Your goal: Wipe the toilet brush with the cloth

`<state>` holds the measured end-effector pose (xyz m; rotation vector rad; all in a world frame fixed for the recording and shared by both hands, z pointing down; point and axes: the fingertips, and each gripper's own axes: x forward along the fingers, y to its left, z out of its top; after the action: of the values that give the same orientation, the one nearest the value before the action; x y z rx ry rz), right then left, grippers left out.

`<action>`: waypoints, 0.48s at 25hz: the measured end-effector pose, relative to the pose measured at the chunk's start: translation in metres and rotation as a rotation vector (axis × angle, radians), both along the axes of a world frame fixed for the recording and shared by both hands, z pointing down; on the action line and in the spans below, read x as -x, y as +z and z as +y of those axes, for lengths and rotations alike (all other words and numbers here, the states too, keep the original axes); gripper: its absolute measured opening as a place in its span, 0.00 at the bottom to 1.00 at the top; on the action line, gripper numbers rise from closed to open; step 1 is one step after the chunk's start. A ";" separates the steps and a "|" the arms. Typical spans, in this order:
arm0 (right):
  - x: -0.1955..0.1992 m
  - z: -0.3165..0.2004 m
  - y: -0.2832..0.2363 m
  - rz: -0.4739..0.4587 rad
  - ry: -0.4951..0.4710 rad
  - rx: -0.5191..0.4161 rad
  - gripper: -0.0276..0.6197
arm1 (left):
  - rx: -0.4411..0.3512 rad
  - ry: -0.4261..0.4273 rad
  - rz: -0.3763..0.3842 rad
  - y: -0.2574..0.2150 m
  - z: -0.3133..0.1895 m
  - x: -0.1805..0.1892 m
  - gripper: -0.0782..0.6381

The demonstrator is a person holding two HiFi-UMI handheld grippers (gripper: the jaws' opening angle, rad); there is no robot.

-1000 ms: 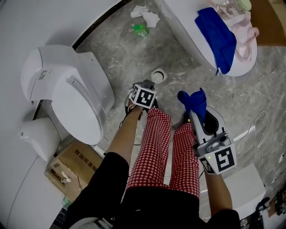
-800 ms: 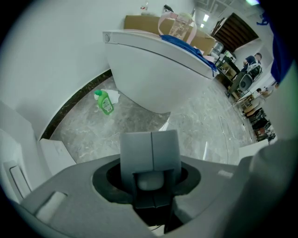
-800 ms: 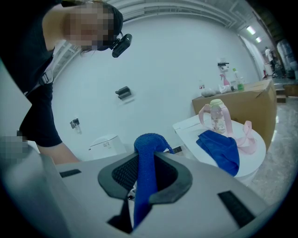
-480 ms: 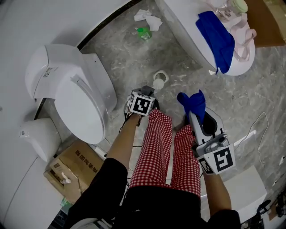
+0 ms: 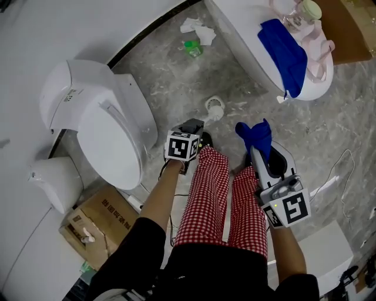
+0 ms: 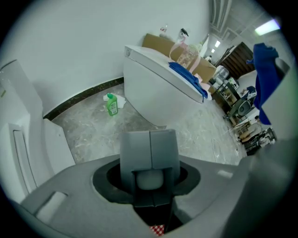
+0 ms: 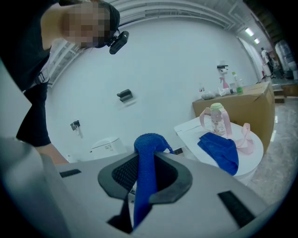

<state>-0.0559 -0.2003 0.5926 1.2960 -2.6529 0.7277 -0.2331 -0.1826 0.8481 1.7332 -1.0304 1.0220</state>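
Note:
My left gripper (image 5: 196, 127) points steeply down in front of the person's knees. In the left gripper view, its grey pads (image 6: 135, 151) are closed on a white rounded handle end (image 6: 150, 179), which I take to be the toilet brush. Just beyond the jaws, a white round piece (image 5: 214, 109) shows over the floor; I cannot tell whether it is the brush head or its holder. My right gripper (image 5: 257, 150) is shut on a dark blue cloth (image 5: 255, 134), which bunches above the jaws and hangs down between them (image 7: 143, 176).
A white toilet (image 5: 108, 132) with its lid down stands at the left. A white tub (image 5: 252, 41) at the top right carries a second blue cloth (image 5: 285, 47) and a pink-strapped bottle (image 5: 309, 10). A green bottle (image 5: 192, 48), tissue (image 5: 197, 28) and a cardboard box (image 5: 97, 220) lie on the floor.
My left gripper has risen and rolled, its marker cube now nearer the camera, with the handle still in it. The right gripper and cloth have barely moved.

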 end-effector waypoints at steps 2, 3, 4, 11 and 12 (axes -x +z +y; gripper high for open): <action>0.002 0.001 -0.002 0.002 -0.006 -0.004 0.14 | -0.015 -0.018 0.017 -0.008 -0.001 0.001 0.35; 0.003 0.001 -0.003 0.002 -0.009 -0.006 0.14 | -0.022 -0.026 0.023 -0.013 -0.001 0.002 0.35; 0.003 0.001 -0.005 0.001 -0.012 -0.009 0.14 | -0.029 -0.035 0.029 -0.017 -0.002 0.003 0.35; 0.007 -0.001 -0.018 -0.005 -0.026 -0.030 0.14 | -0.093 -0.112 0.086 -0.054 -0.010 0.005 0.35; 0.008 -0.002 -0.020 -0.006 -0.028 -0.034 0.14 | -0.105 -0.119 0.093 -0.060 -0.011 0.004 0.35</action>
<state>-0.0641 -0.2019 0.5723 1.2639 -2.6939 0.6867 -0.2372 -0.1939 0.7881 1.7631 -1.1305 0.8177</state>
